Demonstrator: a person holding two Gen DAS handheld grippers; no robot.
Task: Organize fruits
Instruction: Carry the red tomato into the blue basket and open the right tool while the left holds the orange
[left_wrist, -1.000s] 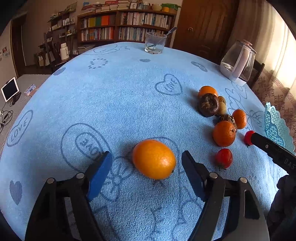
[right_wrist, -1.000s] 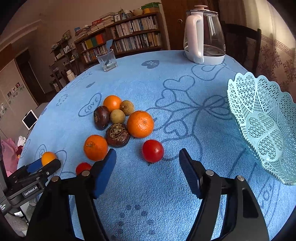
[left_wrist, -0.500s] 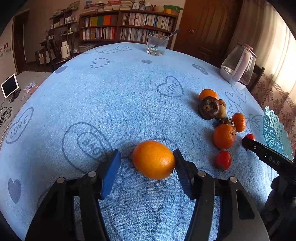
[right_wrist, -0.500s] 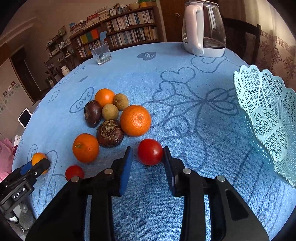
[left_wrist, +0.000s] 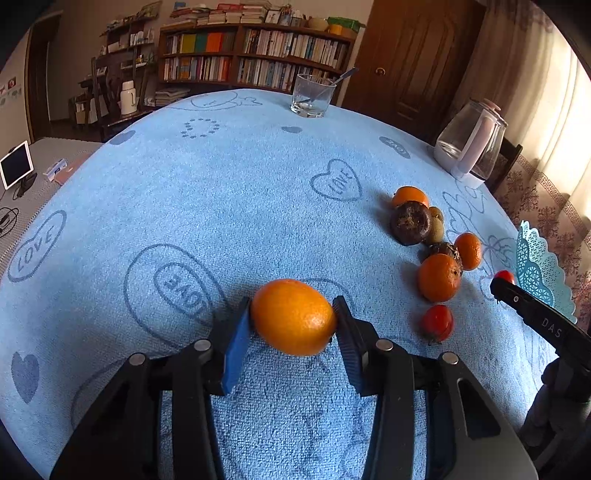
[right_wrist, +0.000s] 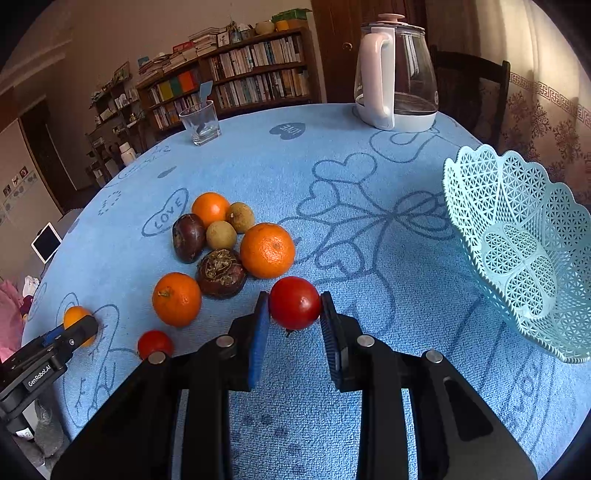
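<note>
Dim room, beige walls. Long wooden bookshelf (left_wrist: 258, 55) packed with books along the far wall, smaller cluttered shelf (left_wrist: 122, 74) left of it. Dark wooden door (left_wrist: 410, 62) to the right. Bright curtain (left_wrist: 546, 92) at the right edge lets daylight in. Dark chair (right_wrist: 469, 99) behind the bench (left_wrist: 184, 184), which has a blue cloth.

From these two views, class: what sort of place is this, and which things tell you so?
Most likely a home living or dining room: a full bookshelf lines the back wall, and the table's blue towel-like cloth carries a glass kettle, a drinking glass and loose fruit.
</note>
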